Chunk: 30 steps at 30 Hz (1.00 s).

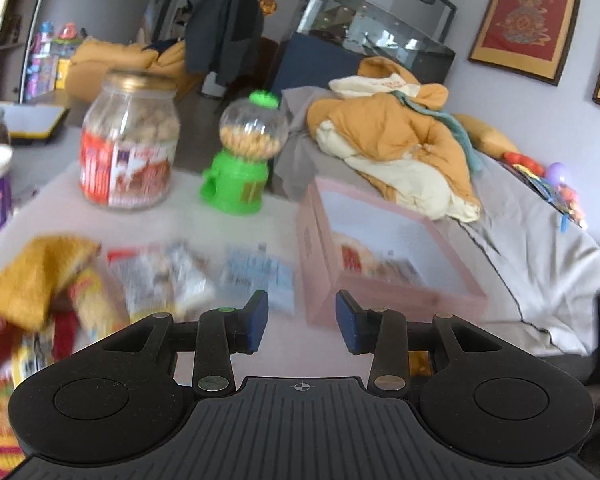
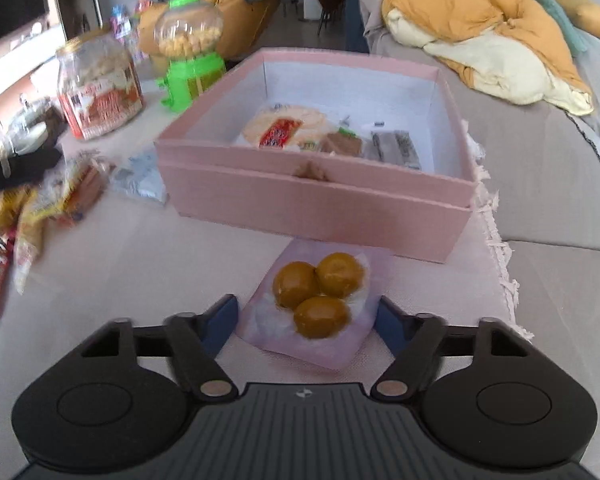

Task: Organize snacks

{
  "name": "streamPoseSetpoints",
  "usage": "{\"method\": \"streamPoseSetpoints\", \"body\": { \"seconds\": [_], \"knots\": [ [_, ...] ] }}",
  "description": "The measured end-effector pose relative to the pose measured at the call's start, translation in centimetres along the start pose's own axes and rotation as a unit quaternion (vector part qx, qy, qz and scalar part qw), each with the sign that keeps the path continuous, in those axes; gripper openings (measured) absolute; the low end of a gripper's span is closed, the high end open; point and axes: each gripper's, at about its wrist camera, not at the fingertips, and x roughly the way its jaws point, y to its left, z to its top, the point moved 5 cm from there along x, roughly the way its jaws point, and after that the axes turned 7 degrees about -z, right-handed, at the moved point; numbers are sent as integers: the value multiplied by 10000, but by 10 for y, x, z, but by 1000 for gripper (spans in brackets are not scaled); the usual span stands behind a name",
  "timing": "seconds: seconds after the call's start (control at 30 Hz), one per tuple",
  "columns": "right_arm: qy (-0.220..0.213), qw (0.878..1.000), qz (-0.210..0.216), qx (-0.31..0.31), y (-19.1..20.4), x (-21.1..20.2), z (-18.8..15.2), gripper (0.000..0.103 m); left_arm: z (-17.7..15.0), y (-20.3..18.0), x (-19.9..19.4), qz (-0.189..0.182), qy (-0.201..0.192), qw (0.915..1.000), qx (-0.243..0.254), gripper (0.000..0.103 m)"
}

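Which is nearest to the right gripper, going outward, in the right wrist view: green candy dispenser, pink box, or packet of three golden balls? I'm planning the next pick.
1. Packet of three golden balls, between the right gripper fingers.
2. Pink box, straight ahead behind it.
3. Green candy dispenser, far left, beyond the box.

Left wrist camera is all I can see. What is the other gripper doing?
Observer: The right gripper is open, fingers either side of a packet of three brown balls.
Operator: Is it in the box yet?
Observer: No, it lies on the cloth just in front of the pink box.
Operator: What's in the box?
Observer: A round cracker pack with a red label, plus small bars.
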Motion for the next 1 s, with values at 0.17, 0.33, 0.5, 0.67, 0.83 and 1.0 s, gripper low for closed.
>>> {"method": "streamPoseSetpoints", "body": {
  "seconds": [0.17,0.33,0.5,0.67,0.83,1.0],
  "knots": [
    [-19,9993,361,-16,-4,-21,1,41,-26,20,-9,228,278,9989,-294,42],
    [-76,9983,571,-21,-5,-35,6,39,-31,37,-22,409,352,9973,-493,41],
    [-438,9956,758,-340,11,-63,25,2,-29,35,-34,396,332,9975,-492,41],
    [-513,9948,594,-646,15,-60,30,17,-32,33,-39,395,391,9975,-438,41],
    [-336,9962,683,-420,10,-40,14,85,-38,30,-37,421,527,9969,-404,41],
    [9,9973,699,-211,25,-11,9,85,-38,26,-36,685,536,9957,-313,41]
  ]
}}
